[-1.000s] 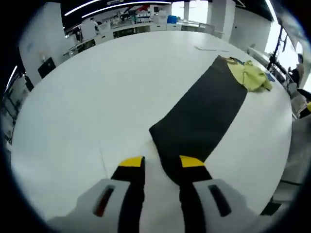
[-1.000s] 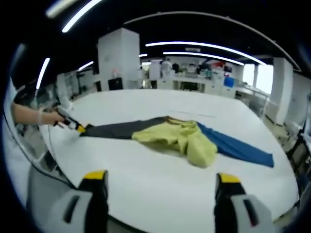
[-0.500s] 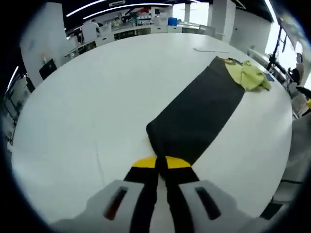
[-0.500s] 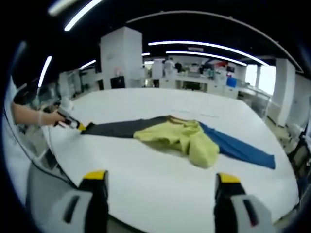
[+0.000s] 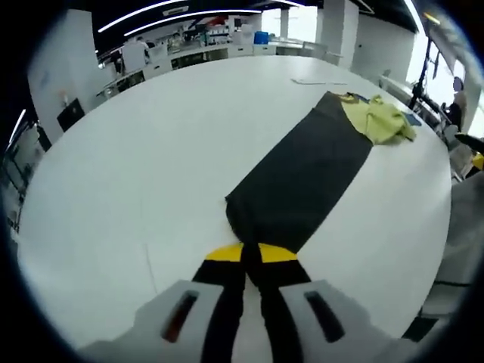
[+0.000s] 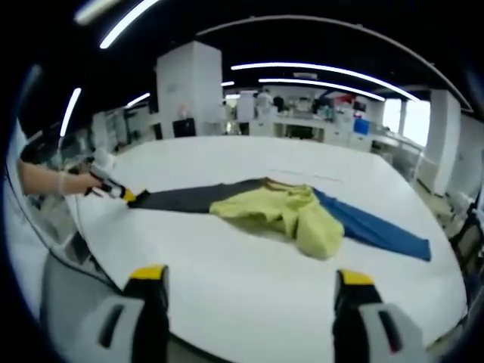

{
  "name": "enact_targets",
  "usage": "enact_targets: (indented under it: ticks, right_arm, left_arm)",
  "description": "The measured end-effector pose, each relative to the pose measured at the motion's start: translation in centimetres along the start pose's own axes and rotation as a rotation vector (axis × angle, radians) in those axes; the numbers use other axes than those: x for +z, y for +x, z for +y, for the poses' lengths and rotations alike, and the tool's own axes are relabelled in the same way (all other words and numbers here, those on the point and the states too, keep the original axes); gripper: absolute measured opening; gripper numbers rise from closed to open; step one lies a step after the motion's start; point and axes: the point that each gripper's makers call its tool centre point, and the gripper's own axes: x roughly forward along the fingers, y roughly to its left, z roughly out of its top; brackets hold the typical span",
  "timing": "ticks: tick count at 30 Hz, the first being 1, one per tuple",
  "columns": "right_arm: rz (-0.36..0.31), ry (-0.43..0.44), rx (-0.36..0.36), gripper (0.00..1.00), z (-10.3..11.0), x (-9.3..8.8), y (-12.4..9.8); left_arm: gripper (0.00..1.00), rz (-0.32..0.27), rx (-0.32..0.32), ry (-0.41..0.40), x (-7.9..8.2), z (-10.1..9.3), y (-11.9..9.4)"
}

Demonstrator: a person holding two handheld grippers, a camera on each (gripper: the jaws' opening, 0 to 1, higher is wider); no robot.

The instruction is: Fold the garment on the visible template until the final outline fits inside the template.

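In the left gripper view, the left gripper has its yellow-tipped jaws pressed together on the near corner of a long dark grey fabric strip. The strip runs straight away from the jaws, its long axis pointing up and to the right toward a crumpled yellow-green garment lying on its far end. To the left of the jaws spreads a broad stretch of the bare white round table; to the right of the strip the table edge is nearer. A thin pale strip lies on the table beyond the garment, too small to identify.

In the right gripper view, the left gripper shows far off to the left, held by a person's hand, at the end of the dark grey fabric strip. The fabric lies crosswise ahead of the right gripper, whose jaws stand wide apart, holding nothing, above the near table edge. The yellow-green garment sits bunched in the middle, covering where the grey strip meets a blue fabric strip that reaches out to the right. Bare table lies between the jaws and the cloth. The garment's shape is hard to read through its folds.
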Motion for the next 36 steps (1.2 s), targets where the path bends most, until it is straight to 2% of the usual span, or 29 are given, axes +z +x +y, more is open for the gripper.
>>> enact_targets:
  ticks: [2,6,9,11,12,13,14,15,16,17,22,25,27,29,30,32,34,36]
  right_arm:
    - [0.000,0.001,0.000,0.90,0.0,0.0,0.0]
    - [0.001,0.001,0.002,0.90,0.1,0.0,0.0]
    - [0.000,-0.001,0.004,0.90,0.1,0.0,0.1]
    - [0.000,0.000,0.003,0.90,0.1,0.0,0.1]
    - [0.001,0.000,0.003,0.90,0.1,0.0,0.1]
    - [0.004,-0.001,0.003,0.90,0.1,-0.1,0.1]
    - [0.004,-0.003,0.004,0.90,0.2,-0.1,0.1]
    - [0.004,-0.005,0.004,0.90,0.2,-0.1,0.1]
    - [0.003,-0.005,0.003,0.90,0.2,-0.1,0.0]
    - [0.005,-0.001,0.000,0.90,0.2,-0.2,0.0]
    - [0.009,0.004,-0.007,0.89,0.0,-0.5,0.0]
    - [0.009,0.005,-0.011,0.89,-0.2,-0.4,-0.1]
    - [0.008,0.005,-0.015,0.89,-0.3,-0.3,-0.2]
    - [0.005,0.004,-0.019,0.89,-0.3,-0.2,-0.3]
    - [0.003,0.006,-0.019,0.89,-0.3,-0.1,-0.3]
    - [0.006,0.007,-0.019,0.89,-0.3,-0.3,-0.3]
    - [0.014,0.003,-0.016,0.89,-0.3,-0.5,-0.2]
    - [0.017,0.002,-0.014,0.88,-0.1,-0.6,-0.2]
  left_arm:
    - [0.16,-0.005,0.015,0.007,0.0,0.3,-0.2]
    - [0.24,-0.006,0.028,0.001,-0.4,0.7,-0.3]
    - [0.39,-0.005,0.048,-0.003,-0.6,0.9,-0.3]
    - [0.41,-0.010,0.045,-0.007,-0.6,1.2,-0.1]
    - [0.39,-0.013,0.040,-0.019,-0.5,1.2,-0.1]
    - [0.34,-0.025,0.026,-0.073,-0.4,1.1,0.0]
    - [0.25,-0.025,0.021,-0.085,-0.4,1.1,0.0]
    - [0.19,-0.033,0.008,-0.148,-0.2,1.0,-0.1]
    - [0.14,-0.041,-0.003,-0.173,-0.1,1.4,0.1]
    - [0.11,-0.050,-0.001,-0.197,-0.1,1.7,0.1]
    - [0.11,-0.065,0.022,-0.224,-0.3,2.8,0.3]
    - [0.05,-0.057,0.018,-0.228,-0.4,2.5,0.6]
    - [0.01,-0.067,0.016,-0.263,-0.2,2.1,0.7]
    - [0.01,-0.073,0.017,-0.252,0.0,1.7,0.7]
    - [0.01,-0.082,0.031,-0.185,0.5,1.7,0.6]
    - [0.01,-0.096,0.033,-0.122,1.2,0.7,0.5]
    - [0.01,-0.102,0.016,-0.079,2.1,-0.2,1.0]
    - [0.01,-0.091,-0.005,-0.040,2.2,-1.2,1.4]
